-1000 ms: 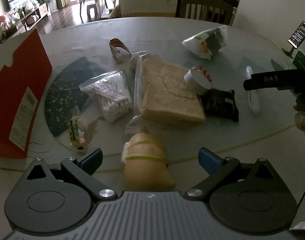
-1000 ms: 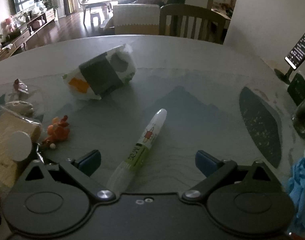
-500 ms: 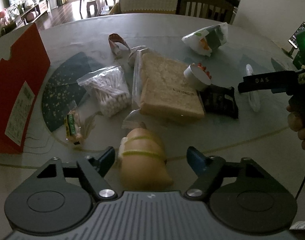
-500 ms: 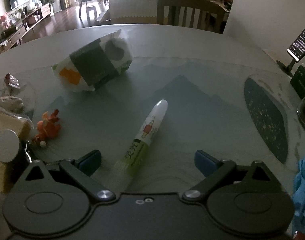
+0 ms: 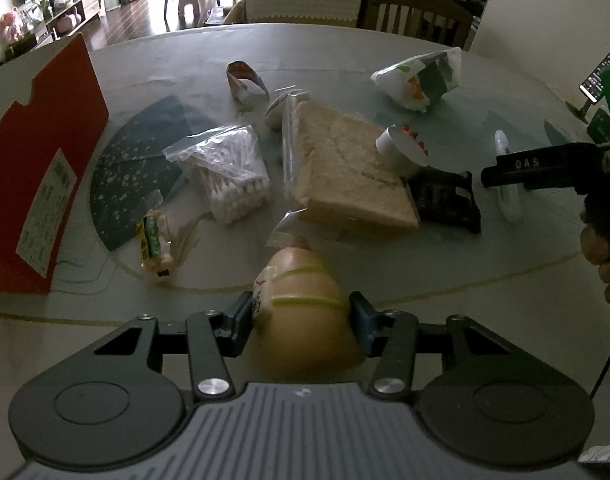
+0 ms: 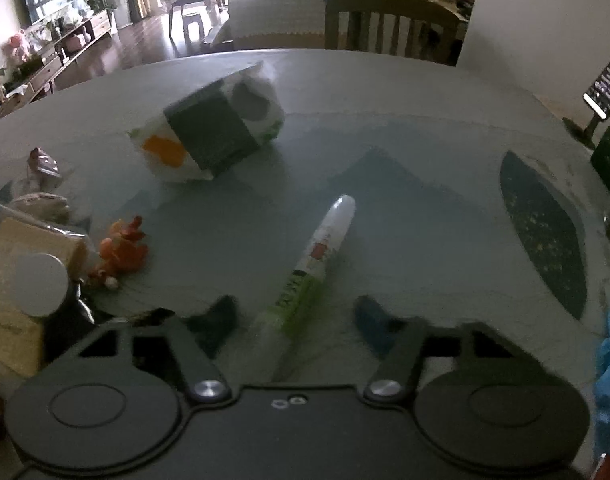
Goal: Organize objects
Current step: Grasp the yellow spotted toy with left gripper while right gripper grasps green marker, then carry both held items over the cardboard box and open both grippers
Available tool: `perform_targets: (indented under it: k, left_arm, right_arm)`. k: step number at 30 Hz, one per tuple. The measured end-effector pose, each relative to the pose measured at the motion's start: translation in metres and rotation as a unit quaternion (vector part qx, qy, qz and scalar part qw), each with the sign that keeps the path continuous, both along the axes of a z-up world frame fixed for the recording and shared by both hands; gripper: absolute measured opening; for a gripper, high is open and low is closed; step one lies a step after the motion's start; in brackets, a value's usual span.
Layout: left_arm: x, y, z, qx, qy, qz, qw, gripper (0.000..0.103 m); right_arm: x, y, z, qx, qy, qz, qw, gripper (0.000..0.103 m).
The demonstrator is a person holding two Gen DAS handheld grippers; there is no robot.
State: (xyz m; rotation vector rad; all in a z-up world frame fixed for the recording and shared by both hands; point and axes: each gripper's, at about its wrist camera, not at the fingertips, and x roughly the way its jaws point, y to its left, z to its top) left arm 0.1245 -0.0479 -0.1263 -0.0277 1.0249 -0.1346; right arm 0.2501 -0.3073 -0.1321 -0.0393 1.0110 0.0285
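Your left gripper [image 5: 301,312] is clamped on the tan banded pouch [image 5: 305,308] at the near table [image 5: 345,52] edge. Your right gripper [image 6: 295,314], blurred, looks partly open, fingers either side of the marker [image 6: 313,268], apparently not touching.

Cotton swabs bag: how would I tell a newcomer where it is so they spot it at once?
Start at the tall red box standing on the left of the table, then look right across the dark speckled patch. The cotton swabs bag lies just left of the big bagged bread. It is the only clear bag packed with thin white-tipped sticks.
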Motion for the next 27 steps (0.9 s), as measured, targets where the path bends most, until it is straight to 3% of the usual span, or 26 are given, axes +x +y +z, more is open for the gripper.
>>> perform_targets:
  k: [2, 4, 7, 13, 27]
  left_arm:
    - [-0.001, 0.001, 0.000, -0.001, 0.001, -0.001, 1.0000, 0.049]
    - [-0.005, 0.002, 0.001, -0.004, 0.001, -0.002, 1.0000, 0.048]
    - [-0.009, 0.004, 0.002, -0.003, 0.003, 0.000, 1.0000, 0.048]
    - [-0.019, 0.013, 0.008, -0.011, 0.002, 0.007, 0.9999, 0.047]
    - [-0.046, 0.048, 0.047, -0.065, -0.012, 0.010, 0.9978, 0.047]
  right_arm:
    - [0.000, 0.001, 0.001, 0.003, 0.002, 0.000, 1.000, 0.047]
    - [-0.001, 0.001, 0.003, 0.005, 0.003, 0.000, 1.000, 0.032]
    - [-0.005, 0.002, 0.004, -0.001, 0.004, 0.000, 1.000, 0.021]
    - [-0.023, -0.004, 0.013, 0.009, -0.004, 0.002, 1.000, 0.021]
    - [-0.107, 0.020, 0.081, 0.045, -0.025, 0.059, 0.997, 0.017]
